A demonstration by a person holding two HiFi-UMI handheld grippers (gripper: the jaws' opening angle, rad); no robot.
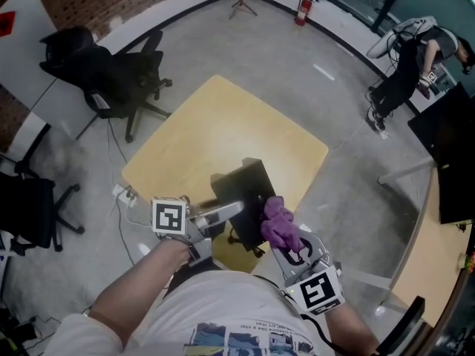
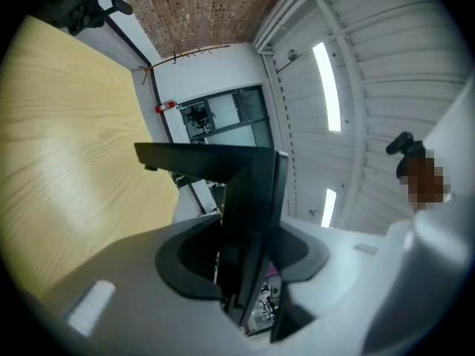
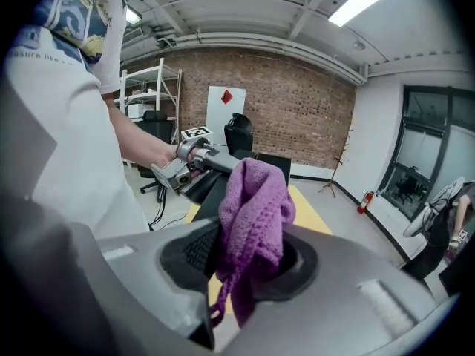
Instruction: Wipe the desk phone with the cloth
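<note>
The desk phone is a black, flat-bodied unit held up over the near edge of the yellow wooden table. My left gripper is shut on its near-left edge; in the left gripper view the phone's thin black edge stands clamped between the jaws. My right gripper is shut on a bunched purple cloth. The cloth lies against the phone's right side and hides the right fingertips. The right gripper view also shows the left gripper on the phone.
Black office chairs stand at the far left and the near left. A power strip with cables lies on the floor by the table. A person stands at the far right, near a dark screen on another desk.
</note>
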